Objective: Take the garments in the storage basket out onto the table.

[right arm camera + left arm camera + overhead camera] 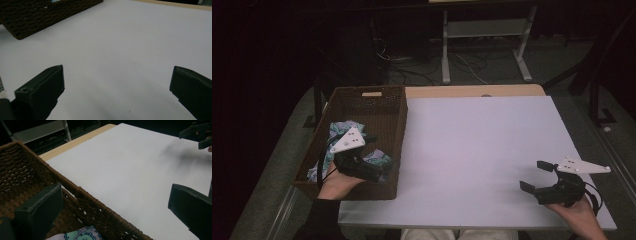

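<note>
1. The cloth is the thing I'm after. It's soft, w/ blue-green prints, and it lies bunched up inside the basket, near my end of it.
2. The basket is brown and woven. It sits on the left side of the table, prob. to keep the cloth in one spot.
3. My left gripper hangs over the cloth, inside the basket, pointing twd the right wall. Its jaws are wide open w/ nothing btwn them. I think it's there to go down and pinch the cloth.
4. My right gripper rests low at the right side of the table, well apart from the basket. Jaws wide open too, nothing in them. I think it waits there, out of the way.
5. The white top btwn them is bare, so there's room to lay the cloth out.
</note>
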